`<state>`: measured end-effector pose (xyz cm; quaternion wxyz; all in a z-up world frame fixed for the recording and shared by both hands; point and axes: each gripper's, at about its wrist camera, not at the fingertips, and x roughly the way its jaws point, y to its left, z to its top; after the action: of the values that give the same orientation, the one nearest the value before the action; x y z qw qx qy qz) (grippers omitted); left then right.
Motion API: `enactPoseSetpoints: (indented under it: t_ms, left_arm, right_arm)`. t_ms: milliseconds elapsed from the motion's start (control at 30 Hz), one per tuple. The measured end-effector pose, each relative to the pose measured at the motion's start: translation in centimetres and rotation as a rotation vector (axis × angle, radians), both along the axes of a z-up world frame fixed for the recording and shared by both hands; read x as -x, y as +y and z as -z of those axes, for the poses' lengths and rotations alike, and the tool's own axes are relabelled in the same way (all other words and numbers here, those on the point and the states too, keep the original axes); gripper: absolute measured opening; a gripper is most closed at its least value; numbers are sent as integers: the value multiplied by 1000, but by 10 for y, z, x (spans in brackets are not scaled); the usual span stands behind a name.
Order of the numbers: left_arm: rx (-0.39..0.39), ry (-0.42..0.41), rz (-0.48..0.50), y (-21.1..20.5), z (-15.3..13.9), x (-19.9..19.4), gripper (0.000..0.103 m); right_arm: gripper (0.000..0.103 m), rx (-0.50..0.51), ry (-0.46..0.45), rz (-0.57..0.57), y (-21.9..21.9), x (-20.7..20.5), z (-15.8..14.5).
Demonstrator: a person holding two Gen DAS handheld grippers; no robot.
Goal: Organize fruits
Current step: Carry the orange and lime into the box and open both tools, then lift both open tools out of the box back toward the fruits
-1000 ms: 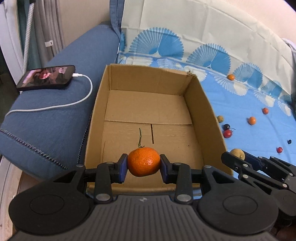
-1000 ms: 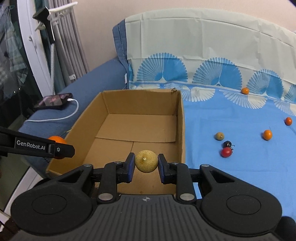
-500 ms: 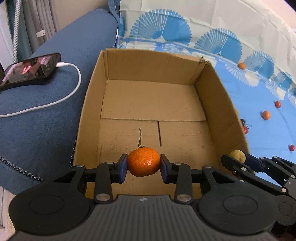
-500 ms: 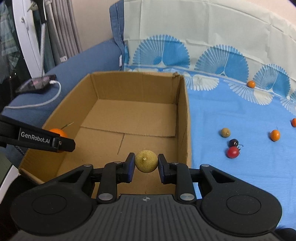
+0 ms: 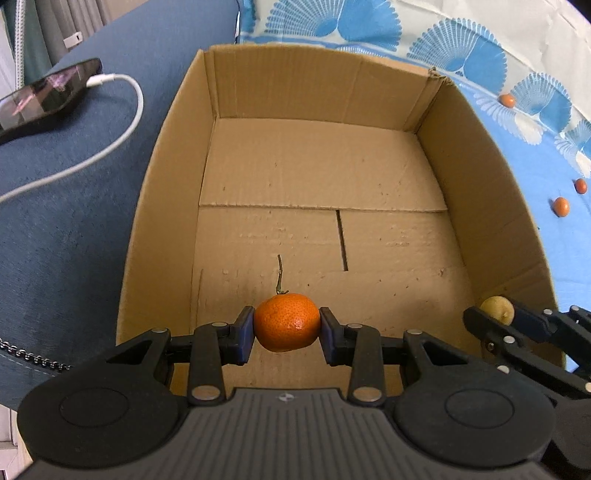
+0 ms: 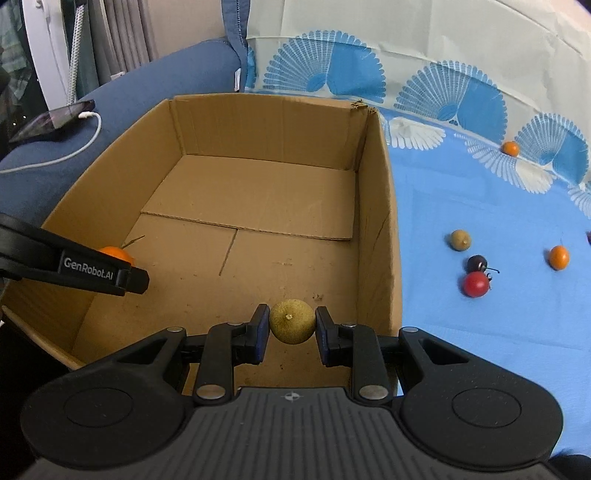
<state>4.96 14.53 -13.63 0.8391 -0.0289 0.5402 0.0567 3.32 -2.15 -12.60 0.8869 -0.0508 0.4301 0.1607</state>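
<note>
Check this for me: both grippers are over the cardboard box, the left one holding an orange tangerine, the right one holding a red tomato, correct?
Not quite. The right gripper holds a yellow-green round fruit, as the right wrist view shows; the red tomato lies on the blue cloth. The rest stands.

You are in a home living room: blue fabric sofa (image 5: 74,221), fan-patterned blue cloth (image 6: 480,192), curtains (image 6: 122,33), charging phone (image 5: 44,96) on the armrest.

Orange mandarin (image 5: 287,322), yellow-green fruit (image 6: 291,321) — both over a plain brown cardboard box (image 5: 476,177); blue sheet (image 6: 480,325) with white-and-blue fan motifs — red tomato (image 6: 475,283).
</note>
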Motion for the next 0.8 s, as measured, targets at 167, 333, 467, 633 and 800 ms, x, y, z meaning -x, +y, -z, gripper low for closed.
enactPoseSetpoints:
  t_ms: [167, 333, 467, 633, 800]
  left_arm:
    - [0, -7, 0, 1, 1, -1, 41]
    - [-2, -53, -3, -2, -12, 2, 102]
    - [-34, -90, 14, -7, -32, 13, 103]
    - [-44, -145, -11, -10, -59, 54, 103]
    - [-33, -171, -74, -13, -71, 102, 103]
  right_arm:
    - [28, 16, -10, 2, 2, 0, 1]
    - [66, -7, -4, -6, 2, 2, -5]
    - [93, -9, -63, -13, 0, 15, -27]
    - [100, 12, -164, -64, -14, 48, -59]
    - [101, -55, -148, -35, -33, 87, -76]
